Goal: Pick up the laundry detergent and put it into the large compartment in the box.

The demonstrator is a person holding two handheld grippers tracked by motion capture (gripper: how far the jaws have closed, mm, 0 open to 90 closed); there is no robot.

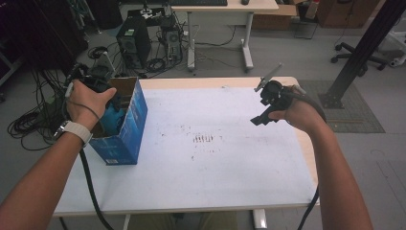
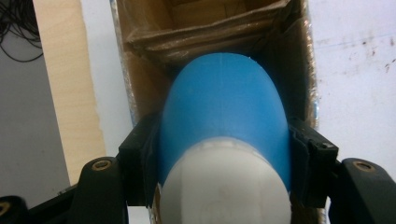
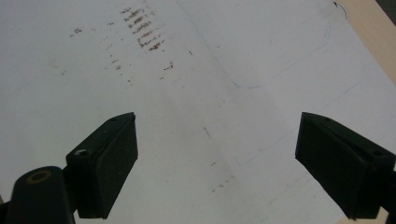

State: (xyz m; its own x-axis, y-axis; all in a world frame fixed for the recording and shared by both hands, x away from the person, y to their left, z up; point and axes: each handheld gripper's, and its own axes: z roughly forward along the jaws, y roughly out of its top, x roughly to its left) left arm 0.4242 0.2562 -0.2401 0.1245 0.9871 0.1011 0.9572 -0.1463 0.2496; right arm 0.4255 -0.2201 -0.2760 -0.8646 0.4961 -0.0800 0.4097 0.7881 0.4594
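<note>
The left hand-held gripper points down into the open blue box at the counter's left edge, jaws clamped on a blue bottle with a white cap. The right hand-held gripper hovers over the counter, jaws wide apart and empty, wrist angled inward.

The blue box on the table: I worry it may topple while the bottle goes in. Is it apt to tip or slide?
Probably somewhat. The blue box stands tall on a narrow base near the table edge, so a sideways nudge might tip it. Its thin cardboard flaps look bent, likely light and flexible. The blue bottle, clamped by the left gripper, looks smooth and rounded, possibly slippery.
</note>
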